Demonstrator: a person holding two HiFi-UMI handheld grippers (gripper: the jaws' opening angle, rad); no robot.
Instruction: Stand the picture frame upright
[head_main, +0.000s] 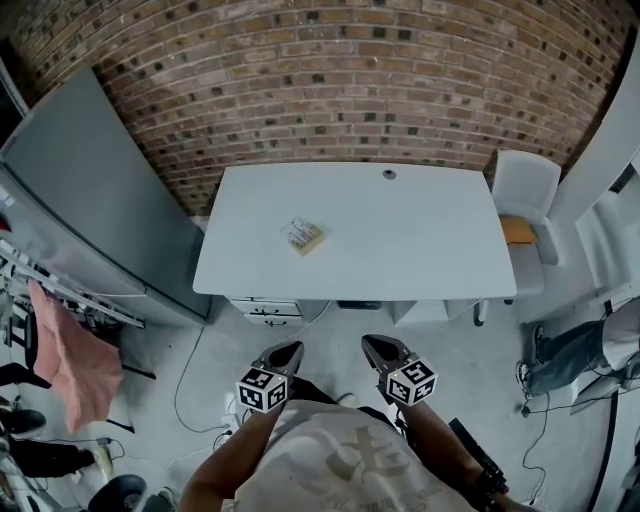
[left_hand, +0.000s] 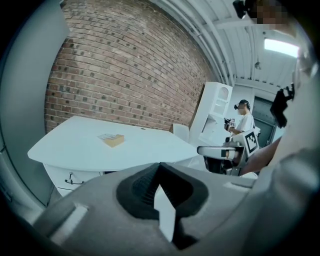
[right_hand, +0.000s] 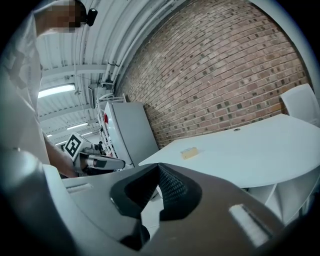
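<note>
The picture frame (head_main: 305, 236) lies flat on the white desk (head_main: 420, 240), well ahead of both tools and nearer the left one's side than the right's. Nothing else lies near it. The left hand-held gripper (head_main: 284, 354) has its jaws pressed together on nothing. The right hand-held gripper (head_main: 379, 349) is likewise closed and empty. Both hang close to the person's body, short of the desk's near edge.

The step in hand looks like the approach. To do it well, the person should close the gap to the desk first and spread the jaws before reaching the frame, not over it. One tool should come in low at a frame edge and pinch it. The other can brace the opposite edge, since the smooth desk will probably let the frame slide. Whether the frame has a rear prop cannot be told from here, so it should be tilted up slowly and tested for balance before being let go.
</note>
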